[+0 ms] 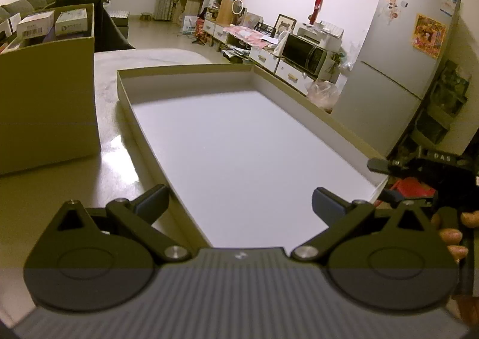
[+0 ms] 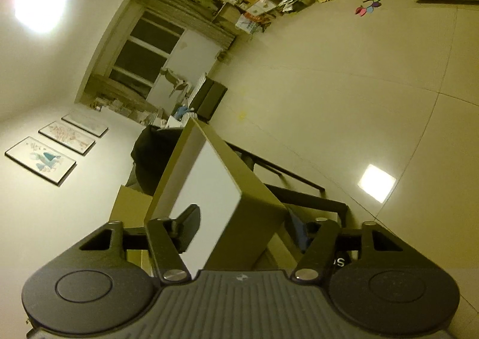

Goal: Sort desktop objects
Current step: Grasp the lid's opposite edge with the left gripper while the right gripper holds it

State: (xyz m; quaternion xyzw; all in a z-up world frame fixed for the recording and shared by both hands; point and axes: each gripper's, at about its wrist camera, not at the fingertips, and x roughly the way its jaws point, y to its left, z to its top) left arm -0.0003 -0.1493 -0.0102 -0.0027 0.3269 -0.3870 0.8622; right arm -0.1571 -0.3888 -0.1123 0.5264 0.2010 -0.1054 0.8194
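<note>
tray lid [image 1: 239, 144], shallow and empty, lies open-side up on the table [image 1: 110, 93], apparently to receive sorted items. left gripper [image 1: 239, 204] gapes wide over it, holding nothing. right gripper [image 2: 245, 231] straddles its corner; grip unclear.

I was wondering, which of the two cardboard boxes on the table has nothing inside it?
The shallow box ahead of the left gripper: its white floor is bare. The taller box beside it holds small cartons.

We see our right gripper [image 2: 242, 226] rolled sideways, its fingers [image 2: 190, 226] straddling the shallow box's [image 2: 209, 186] near corner wall; past the box, three framed pictures [image 2: 57, 150] hang.
</note>
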